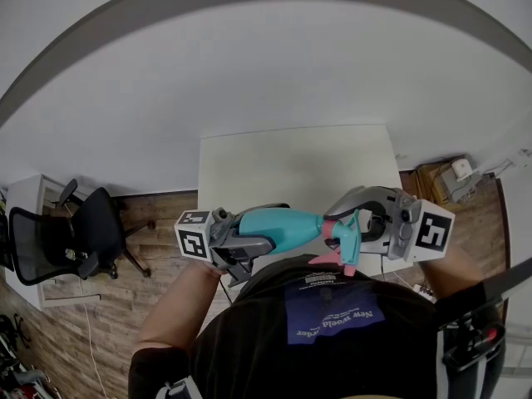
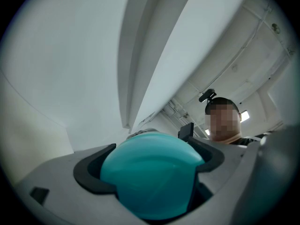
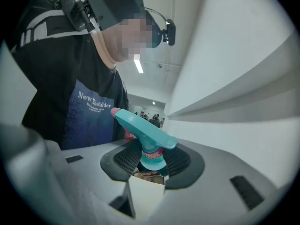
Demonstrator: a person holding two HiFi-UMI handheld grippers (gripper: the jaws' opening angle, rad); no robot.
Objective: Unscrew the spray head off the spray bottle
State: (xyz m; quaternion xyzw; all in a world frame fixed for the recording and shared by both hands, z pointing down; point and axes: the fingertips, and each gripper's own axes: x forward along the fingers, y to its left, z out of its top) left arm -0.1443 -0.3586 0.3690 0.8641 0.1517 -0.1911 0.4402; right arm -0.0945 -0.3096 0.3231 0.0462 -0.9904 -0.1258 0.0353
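A teal spray bottle (image 1: 278, 227) is held level in the air in front of the person's chest, above the near edge of the table. My left gripper (image 1: 249, 243) is shut on its body; in the left gripper view the rounded teal bottle (image 2: 152, 177) fills the gap between the dark pads (image 2: 89, 172). The teal spray head (image 1: 345, 239) with pink collar and pink nozzle tip points toward the person. My right gripper (image 1: 353, 223) is closed around its neck; in the right gripper view the ribbed pads (image 3: 124, 158) press both sides of the collar below the spray head (image 3: 145, 130).
A white table (image 1: 291, 160) lies just beyond the grippers. A black office chair (image 1: 83, 231) stands on the wooden floor at the left. A cardboard box (image 1: 453, 177) with small items sits at the right. The person's dark shirt (image 1: 324, 314) is close behind the bottle.
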